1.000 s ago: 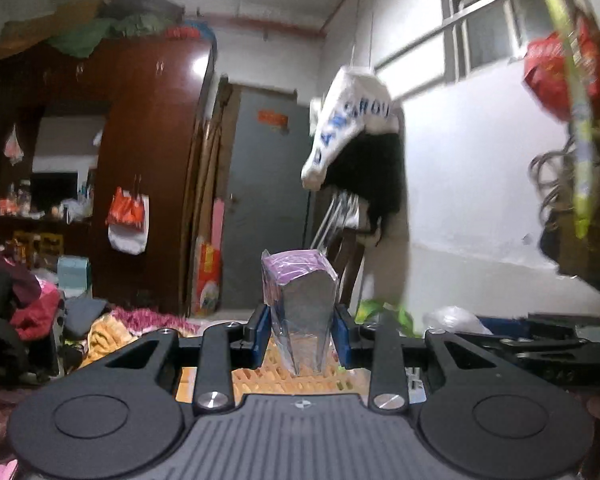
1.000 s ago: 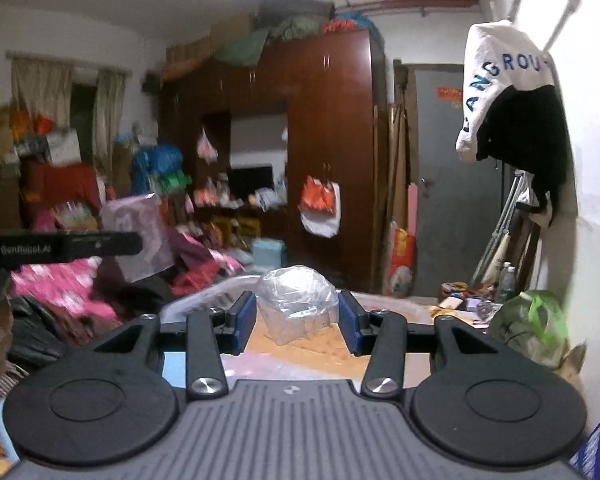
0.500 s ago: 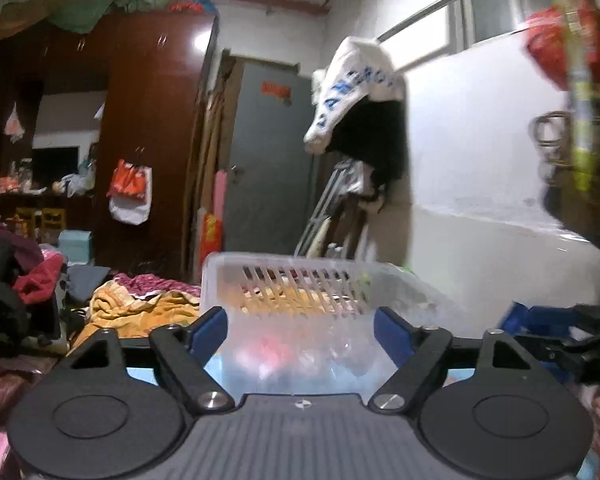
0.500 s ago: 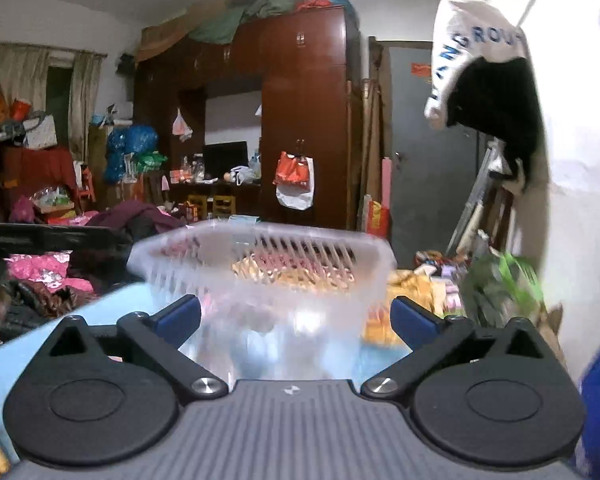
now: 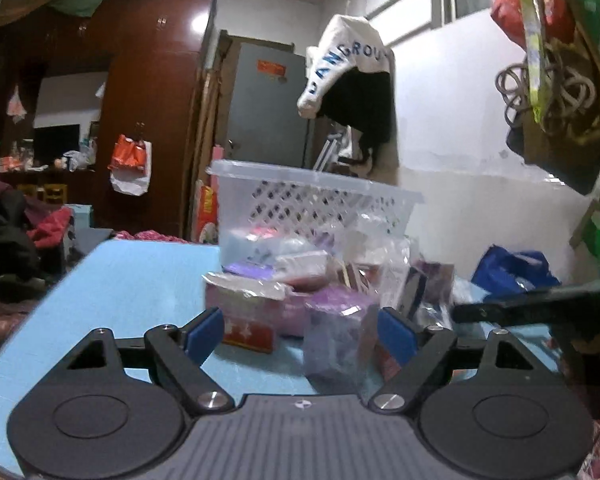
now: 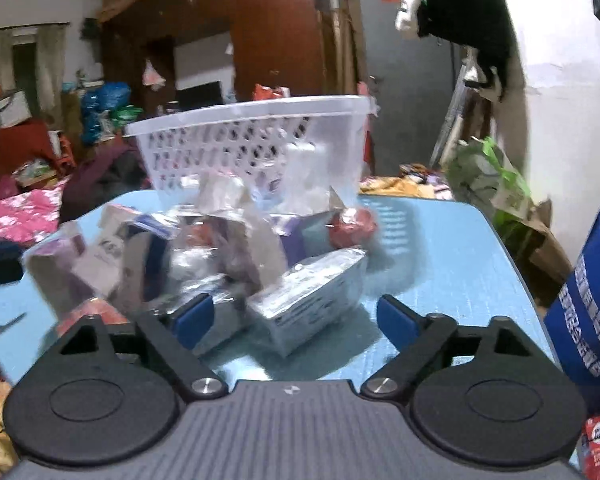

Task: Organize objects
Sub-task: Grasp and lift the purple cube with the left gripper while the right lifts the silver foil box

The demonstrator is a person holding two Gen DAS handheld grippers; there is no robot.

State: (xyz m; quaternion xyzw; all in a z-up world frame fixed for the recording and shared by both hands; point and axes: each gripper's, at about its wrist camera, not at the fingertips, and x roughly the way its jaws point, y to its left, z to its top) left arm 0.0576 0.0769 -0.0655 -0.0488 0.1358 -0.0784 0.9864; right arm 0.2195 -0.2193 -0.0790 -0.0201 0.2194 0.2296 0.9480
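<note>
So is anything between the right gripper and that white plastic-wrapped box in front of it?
Nothing visible. The white wrapped box lies on the blue table just ahead of the right gripper, whose closing jaws have bare table before them.

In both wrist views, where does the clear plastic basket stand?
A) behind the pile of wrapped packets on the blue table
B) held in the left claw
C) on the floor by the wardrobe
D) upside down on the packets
A: the basket stands upright behind the packets on the blue table.
</note>
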